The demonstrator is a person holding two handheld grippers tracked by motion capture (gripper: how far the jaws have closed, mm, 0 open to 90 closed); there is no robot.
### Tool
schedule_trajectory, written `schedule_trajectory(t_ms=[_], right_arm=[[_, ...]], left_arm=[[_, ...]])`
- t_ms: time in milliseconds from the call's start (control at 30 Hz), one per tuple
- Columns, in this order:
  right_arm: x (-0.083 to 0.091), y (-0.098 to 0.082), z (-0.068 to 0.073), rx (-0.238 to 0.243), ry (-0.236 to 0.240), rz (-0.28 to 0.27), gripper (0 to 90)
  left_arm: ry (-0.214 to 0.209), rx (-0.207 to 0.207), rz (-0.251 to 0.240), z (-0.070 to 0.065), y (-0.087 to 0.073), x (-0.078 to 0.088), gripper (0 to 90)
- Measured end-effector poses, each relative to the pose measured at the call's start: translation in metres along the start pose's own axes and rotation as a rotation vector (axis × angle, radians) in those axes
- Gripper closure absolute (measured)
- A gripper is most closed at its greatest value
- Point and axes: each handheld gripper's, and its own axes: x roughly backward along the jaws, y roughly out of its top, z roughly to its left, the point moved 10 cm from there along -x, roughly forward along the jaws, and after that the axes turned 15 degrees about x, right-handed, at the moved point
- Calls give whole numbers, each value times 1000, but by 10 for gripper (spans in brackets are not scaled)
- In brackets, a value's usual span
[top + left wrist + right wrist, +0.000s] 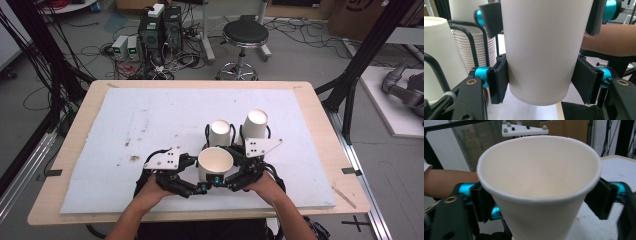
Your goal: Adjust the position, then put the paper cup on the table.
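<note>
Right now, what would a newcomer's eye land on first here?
The white paper cup held upright between both tools near the table's front edge, the left tool clamped low on its wall. Behind it, two stacks of cups stand in black wire holders on the white mat.

1. A lab or test room, not a home.
2. Computer towers [160, 27] and tangled cables [187, 60] sit on the bare floor.
3. A black metal frame [367, 47] surrounds the worktop [75, 135]; a stool [245, 37] stands behind it.

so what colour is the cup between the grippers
White, plain with no pattern, on the cup; the left gripper view shows it best.
</note>
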Motion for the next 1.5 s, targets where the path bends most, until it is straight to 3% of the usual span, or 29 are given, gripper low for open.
schedule_trajectory(t_ms=[67, 233, 400, 567, 867, 1067, 1500], right_arm=[[0, 1, 1, 22, 0, -4, 300], [0, -3, -2, 24, -6, 21, 316], [7, -2, -9, 63, -63, 44, 336], [19, -7, -23, 83, -143, 113, 347], [23, -5, -31, 94, -175, 117, 351], [23, -8, -27, 107, -172, 144, 351], [33, -10, -30, 97, -192, 153, 351]], left_arm=[[1, 3, 0, 0, 0, 0, 352], [34, 44, 15, 4, -3, -2, 338], [95, 73, 16, 13, -8, 5, 301], [164, 91, -13, 19, -8, 26, 300], [279, 133, -94, 33, 0, 70, 236], [301, 148, -118, 37, -2, 77, 219], [312, 155, -113, 44, -2, 77, 219]])
